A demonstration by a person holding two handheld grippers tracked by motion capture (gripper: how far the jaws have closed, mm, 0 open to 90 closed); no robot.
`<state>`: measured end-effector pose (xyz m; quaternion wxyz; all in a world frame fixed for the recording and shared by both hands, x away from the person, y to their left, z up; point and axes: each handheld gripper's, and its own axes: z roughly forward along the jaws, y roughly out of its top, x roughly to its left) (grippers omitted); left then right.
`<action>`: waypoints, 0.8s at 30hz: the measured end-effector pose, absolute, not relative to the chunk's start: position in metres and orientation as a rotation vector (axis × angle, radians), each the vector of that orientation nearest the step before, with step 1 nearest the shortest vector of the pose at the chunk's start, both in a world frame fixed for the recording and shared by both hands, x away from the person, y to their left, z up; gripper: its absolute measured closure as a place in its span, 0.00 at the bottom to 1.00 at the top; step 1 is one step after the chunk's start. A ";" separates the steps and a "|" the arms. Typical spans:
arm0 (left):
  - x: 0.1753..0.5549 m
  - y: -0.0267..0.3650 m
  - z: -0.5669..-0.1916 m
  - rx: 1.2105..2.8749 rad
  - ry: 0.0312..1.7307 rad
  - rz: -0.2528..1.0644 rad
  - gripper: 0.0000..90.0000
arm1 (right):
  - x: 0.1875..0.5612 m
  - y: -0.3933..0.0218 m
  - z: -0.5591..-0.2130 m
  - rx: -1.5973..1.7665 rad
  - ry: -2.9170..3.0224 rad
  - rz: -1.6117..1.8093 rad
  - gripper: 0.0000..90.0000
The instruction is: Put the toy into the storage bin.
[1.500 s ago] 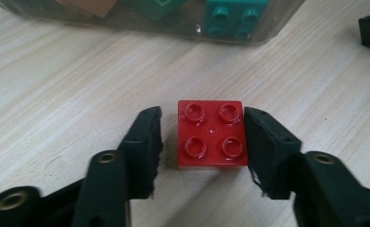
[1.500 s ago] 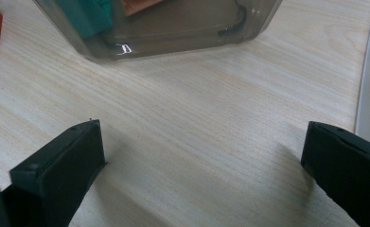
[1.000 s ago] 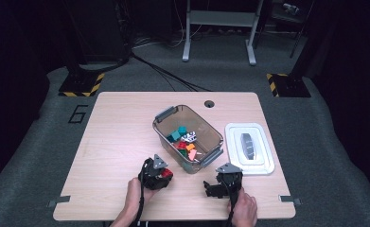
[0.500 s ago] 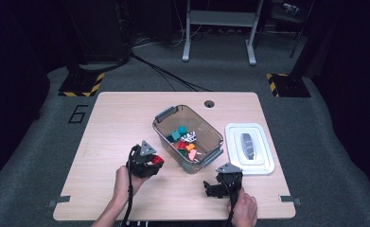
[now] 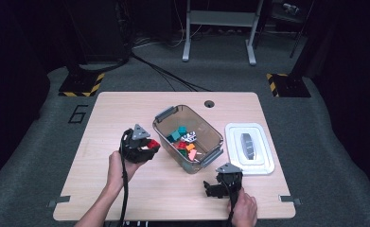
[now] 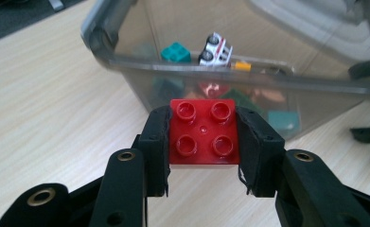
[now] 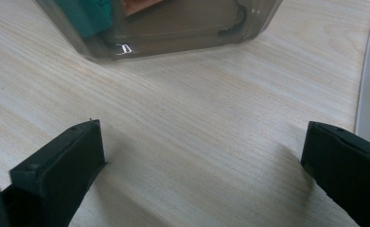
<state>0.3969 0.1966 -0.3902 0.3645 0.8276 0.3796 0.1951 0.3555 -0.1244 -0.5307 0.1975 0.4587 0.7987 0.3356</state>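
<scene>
Jaws of left gripper (image 6: pixel 204 142) pinching red brick (image 6: pixel 204 132) squarely between pads, right gripper (image 7: pixel 201 165) spread

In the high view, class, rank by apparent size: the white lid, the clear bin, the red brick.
1. clear bin
2. white lid, somewhat smaller
3. red brick, by far the smallest
</scene>
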 end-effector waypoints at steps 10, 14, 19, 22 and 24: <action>0.414 0.174 -0.365 2.151 0.911 0.510 0.65 | 0.356 -0.124 -0.531 1.285 2.236 0.940 0.00; 0.423 0.162 -0.366 2.169 0.892 0.490 0.65 | 0.356 -0.124 -0.531 1.284 2.236 0.940 0.00; 0.429 0.145 -0.370 2.203 0.865 0.475 0.65 | 0.356 -0.124 -0.531 1.284 2.236 0.940 0.00; 0.433 0.138 -0.374 2.224 0.854 0.469 0.65 | 0.356 -0.124 -0.531 1.284 2.236 0.940 0.00; 0.435 0.134 -0.377 2.231 0.857 0.439 0.65 | 0.355 -0.124 -0.531 1.284 2.236 0.939 0.00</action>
